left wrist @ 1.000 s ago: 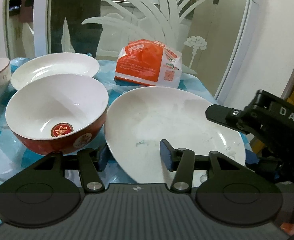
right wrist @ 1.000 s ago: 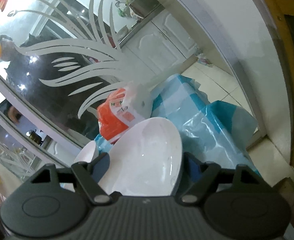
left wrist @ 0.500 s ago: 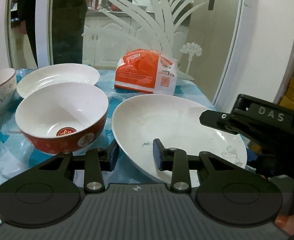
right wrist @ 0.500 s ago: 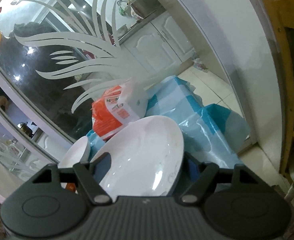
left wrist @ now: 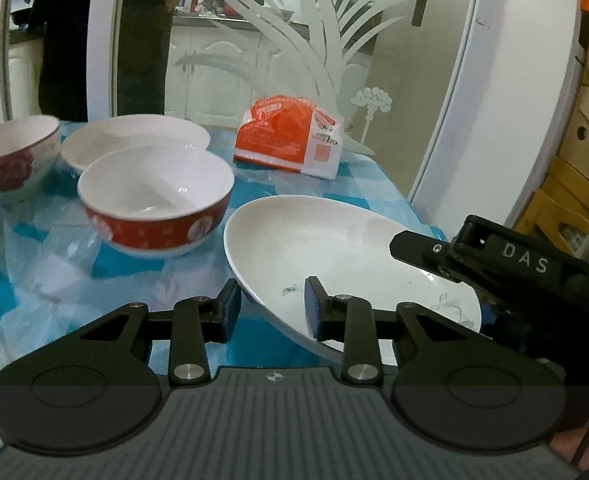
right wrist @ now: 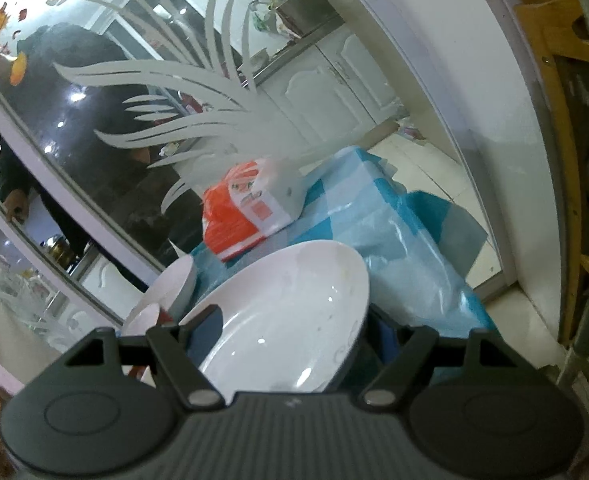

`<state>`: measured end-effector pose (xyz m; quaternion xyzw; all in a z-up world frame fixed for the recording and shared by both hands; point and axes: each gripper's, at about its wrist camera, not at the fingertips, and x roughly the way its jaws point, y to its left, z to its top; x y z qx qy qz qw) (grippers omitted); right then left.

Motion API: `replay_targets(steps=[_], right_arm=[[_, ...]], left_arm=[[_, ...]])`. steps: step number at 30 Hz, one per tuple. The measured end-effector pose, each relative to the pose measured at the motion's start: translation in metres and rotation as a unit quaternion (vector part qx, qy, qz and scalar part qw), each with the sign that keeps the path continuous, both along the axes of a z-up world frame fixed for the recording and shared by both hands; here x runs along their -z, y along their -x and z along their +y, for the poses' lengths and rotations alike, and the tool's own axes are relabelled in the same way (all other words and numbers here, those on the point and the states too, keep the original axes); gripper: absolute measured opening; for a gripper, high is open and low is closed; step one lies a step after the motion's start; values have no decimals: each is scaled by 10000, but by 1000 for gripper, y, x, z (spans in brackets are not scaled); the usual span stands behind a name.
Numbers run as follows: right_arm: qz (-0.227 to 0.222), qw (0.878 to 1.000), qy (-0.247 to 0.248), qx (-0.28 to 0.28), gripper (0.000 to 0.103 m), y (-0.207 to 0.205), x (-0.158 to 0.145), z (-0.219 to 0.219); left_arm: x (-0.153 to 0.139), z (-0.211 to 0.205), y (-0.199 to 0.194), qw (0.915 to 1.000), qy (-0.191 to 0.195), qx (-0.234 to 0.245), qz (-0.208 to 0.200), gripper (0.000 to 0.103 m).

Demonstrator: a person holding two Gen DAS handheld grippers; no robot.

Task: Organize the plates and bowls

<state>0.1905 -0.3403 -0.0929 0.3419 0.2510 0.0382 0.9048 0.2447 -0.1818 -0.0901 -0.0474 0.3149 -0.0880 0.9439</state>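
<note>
White and shallow, the plate (left wrist: 334, 248) sits tilted above the near right part of the table (left wrist: 34, 280), which wears a blue checked cloth under clear plastic. The left gripper (left wrist: 272, 308) has just been closing and pinches the plate's near rim, one pad under it and one inside. The right gripper (right wrist: 290, 340) straddles the plate's right edge (right wrist: 294, 312); whether its pads press I cannot tell. Left of the plate stands a red bowl (left wrist: 154, 200), with a second white plate (left wrist: 134, 140) and a flowered bowl (left wrist: 18, 152) farther off. An orange packet (left wrist: 290, 140) lies at the far side.
</note>
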Motion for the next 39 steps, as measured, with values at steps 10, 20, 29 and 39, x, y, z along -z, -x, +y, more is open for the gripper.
replay_targets(steps=[10,20,29,39], right_arm=[[-76,9995,304,-83,76,35,-5,21],[-138,9985,499,-202,75,66,-13,44],[-264,9969,622,-390,75,83,-24,72],[-504,9902,887,-950,75,86,-41,124]], left_arm=[[-7,20,36,9999,118,76,-16,36],[-20,44,70,9996,226,87,-135,37],[-33,74,100,9992,310,-25,-268,37],[-47,127,130,9975,287,-442,-465,37]])
